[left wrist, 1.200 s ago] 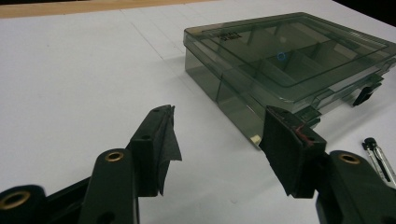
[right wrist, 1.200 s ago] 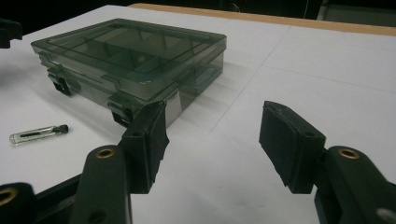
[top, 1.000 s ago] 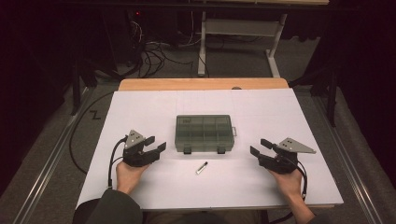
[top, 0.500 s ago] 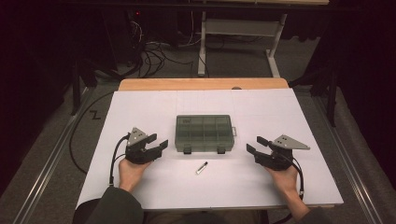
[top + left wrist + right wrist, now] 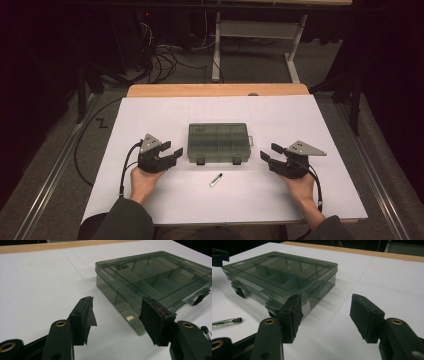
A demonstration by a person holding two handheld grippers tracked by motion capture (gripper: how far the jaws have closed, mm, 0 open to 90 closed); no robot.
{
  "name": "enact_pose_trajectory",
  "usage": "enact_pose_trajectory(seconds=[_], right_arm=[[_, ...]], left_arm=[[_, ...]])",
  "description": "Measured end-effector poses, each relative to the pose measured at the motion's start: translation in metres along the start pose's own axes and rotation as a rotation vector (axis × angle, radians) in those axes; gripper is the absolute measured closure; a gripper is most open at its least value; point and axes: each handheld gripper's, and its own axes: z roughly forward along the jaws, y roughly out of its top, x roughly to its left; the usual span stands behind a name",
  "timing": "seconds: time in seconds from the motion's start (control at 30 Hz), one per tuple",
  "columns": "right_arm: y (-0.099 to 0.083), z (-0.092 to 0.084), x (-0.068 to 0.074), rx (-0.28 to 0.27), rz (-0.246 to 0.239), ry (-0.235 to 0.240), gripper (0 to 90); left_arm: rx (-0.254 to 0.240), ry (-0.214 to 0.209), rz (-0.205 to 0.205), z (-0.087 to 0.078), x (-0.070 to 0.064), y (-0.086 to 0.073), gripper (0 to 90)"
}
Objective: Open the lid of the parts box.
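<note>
While both tools sit at rest on the white-covered counter (image 5: 150, 115), we read this as the opening step: approaching the closed compartment box (image 5: 219, 142), nothing yet gripped. In the high view the box lies at the centre of the frame, lid down, its two latches on the edge facing the bottom of the picture. The left tool (image 5: 172, 155) sits just left of the box, its jaws spread wide with nothing between them; the left gripper view shows the box's near corner (image 5: 140, 315) right ahead of those spread jaws, apart from them. The right tool (image 5: 267, 152) sits at the centre right, also spread and empty, and its own view shows the box (image 5: 279, 280) in the upper left, near but untouched. A small glass vial with a dark cap (image 5: 216, 180) lies below the box in the high view, between the two hands; it also shows at the lower left of the right gripper view (image 5: 227, 322).

We judge that the next move calls for steadying the box with one tool while the other works a latch (image 5: 199, 161). We would bring the jaws in low and level, since the latches are small and the smooth plastic box could slide on the sheet. Which compartment the vial belongs in, we cannot tell.
</note>
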Motion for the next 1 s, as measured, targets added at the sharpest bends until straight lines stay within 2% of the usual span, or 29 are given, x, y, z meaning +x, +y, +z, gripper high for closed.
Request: enact_pose_trajectory(seconds=[0.27, 0.63, 0.93, 1.0], right_arm=[[0.003, 0.007, 0.001, 0.023, 0.000, 0.001, 47.0], [0.010, 0.012, 0.004, 0.123, -0.007, 0.006, 55.2], [0.011, 0.011, 0.002, 0.172, -0.002, 0.008, 58.4], [0.011, 0.011, 0.001, 0.189, -0.004, 0.010, 60.6]], left_arm=[[0.016, -0.003, 0.009, 0.006, -0.002, 0.004, 43.4], [0.052, -0.004, -0.001, 0.005, -0.002, 0.007, 44.9], [0.104, -0.002, 0.012, 0.004, -0.004, 0.012, 47.8], [0.128, -0.003, 0.012, 0.003, -0.004, 0.014, 48.6]])
